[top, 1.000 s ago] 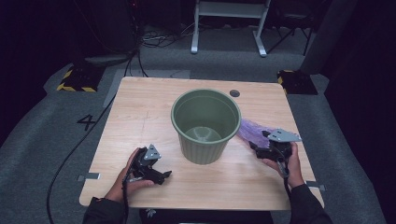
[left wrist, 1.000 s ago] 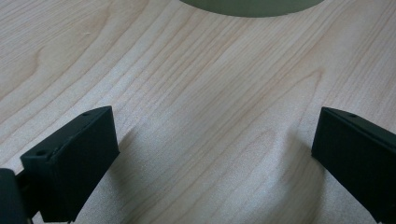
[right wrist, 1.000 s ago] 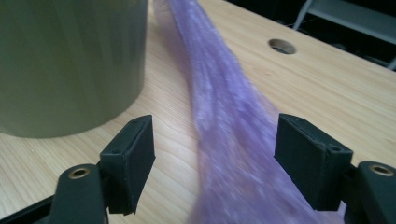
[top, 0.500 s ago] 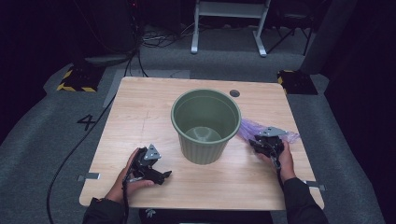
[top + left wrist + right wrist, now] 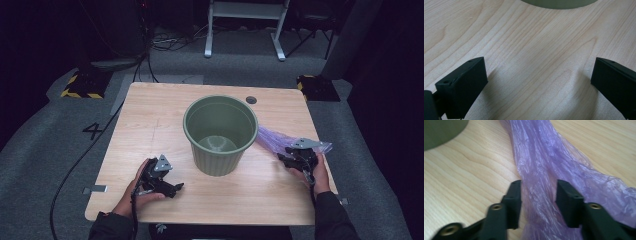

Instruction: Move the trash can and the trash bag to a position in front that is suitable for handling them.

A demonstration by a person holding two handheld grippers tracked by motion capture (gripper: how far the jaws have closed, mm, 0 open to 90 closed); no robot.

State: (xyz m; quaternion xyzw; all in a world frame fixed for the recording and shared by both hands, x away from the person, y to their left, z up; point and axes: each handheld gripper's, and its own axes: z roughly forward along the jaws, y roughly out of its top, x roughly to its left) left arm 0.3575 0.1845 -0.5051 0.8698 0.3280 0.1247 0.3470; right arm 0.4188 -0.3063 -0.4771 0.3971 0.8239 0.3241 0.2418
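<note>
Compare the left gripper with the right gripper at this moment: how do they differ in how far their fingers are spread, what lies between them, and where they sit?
The left gripper has its fingers spread wide; the right gripper has them drawn much closer. Only bare table lies between the left fingers, while the purple plastic bag runs between the right ones. The left sits left of the green bin, the right sits right of it. Both are black and hand-held, low over the wood.

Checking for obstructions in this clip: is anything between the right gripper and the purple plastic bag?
Nothing visible. The right gripper already has its jaws on either side of a fold of the purple bag, which lies on the table beside the green bin.
</note>
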